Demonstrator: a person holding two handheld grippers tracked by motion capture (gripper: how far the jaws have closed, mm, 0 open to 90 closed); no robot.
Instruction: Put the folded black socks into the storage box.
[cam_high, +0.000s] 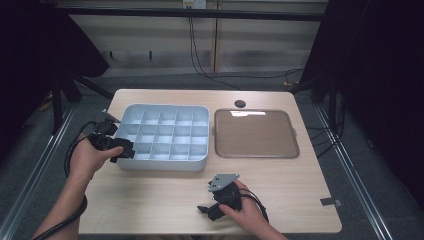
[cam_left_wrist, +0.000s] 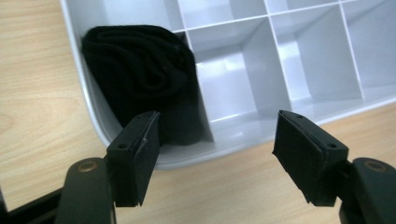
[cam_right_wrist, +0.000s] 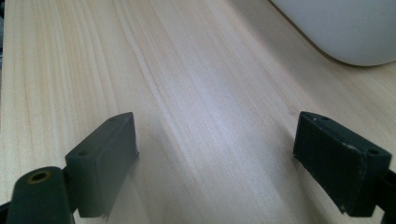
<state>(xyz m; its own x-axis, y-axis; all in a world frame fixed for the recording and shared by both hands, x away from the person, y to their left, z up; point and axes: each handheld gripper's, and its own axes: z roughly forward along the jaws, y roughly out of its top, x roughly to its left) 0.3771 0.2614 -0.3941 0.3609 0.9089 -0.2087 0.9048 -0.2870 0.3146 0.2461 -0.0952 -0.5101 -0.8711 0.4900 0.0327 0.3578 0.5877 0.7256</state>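
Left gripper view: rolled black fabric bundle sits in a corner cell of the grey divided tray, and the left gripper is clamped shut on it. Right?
Not quite. The rolled black fabric bundle does sit in a corner cell of the grey divided tray, but the left gripper is not clamped on it. The left gripper view shows its jaws standing wide apart at the tray's near rim, with nothing pressed between them.

readable text — none | labels, brands, numbers, signs — none legible

Soft black cloth (cam_left_wrist: 140, 70) lies in a smooth grey plastic tray (cam_left_wrist: 243, 135) on a matt, pale wooden table (cam_left_wrist: 37, 107).
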